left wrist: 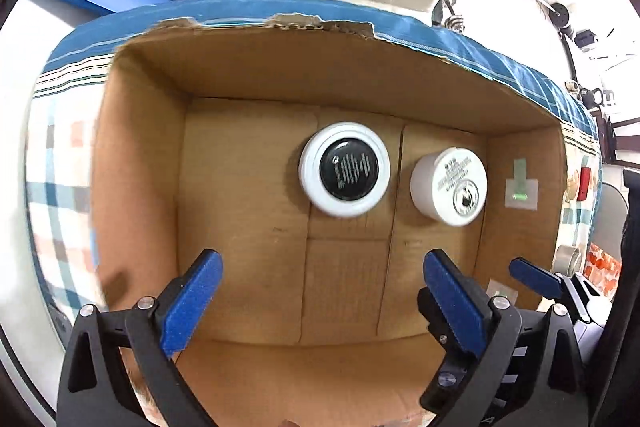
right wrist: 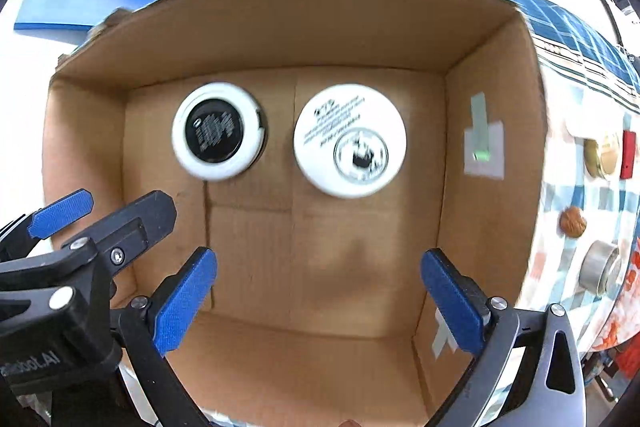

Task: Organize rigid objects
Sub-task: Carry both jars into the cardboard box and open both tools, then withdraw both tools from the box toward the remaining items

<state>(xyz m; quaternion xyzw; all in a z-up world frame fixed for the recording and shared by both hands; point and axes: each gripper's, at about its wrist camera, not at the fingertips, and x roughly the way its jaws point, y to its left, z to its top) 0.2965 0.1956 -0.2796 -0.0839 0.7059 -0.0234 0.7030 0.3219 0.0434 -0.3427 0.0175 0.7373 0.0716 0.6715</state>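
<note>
I have both grippers hanging over the open brown cardboard box [left wrist: 144, 131], side by side and looking down into it. My left gripper [left wrist: 322, 297] has its blue-padded fingers spread wide with nothing between them; my right gripper [right wrist: 318, 297] is just as wide and just as empty.

On the box floor two jars stand near the far wall. The round white jar with the glossy black lid [left wrist: 345, 169] stands about mid-floor, and the plain white round jar with printed text on top [left wrist: 449, 185] stands just beside it toward the right wall, apart from it by a narrow strip of cardboard. Neither touches a wall, as far as I can tell.

I judge that I am between placements: two items are in, both tools free. Outside the right wall, on the checked cloth [right wrist: 568, 195], I see a brown walnut-like lump [right wrist: 573, 222], a silver metal cylinder [right wrist: 599, 267] and a gold-rimmed round object [right wrist: 601, 155]. The next move likely calls for lifting my right gripper clear of the box rim and swinging it over that wall to one of those.
</note>
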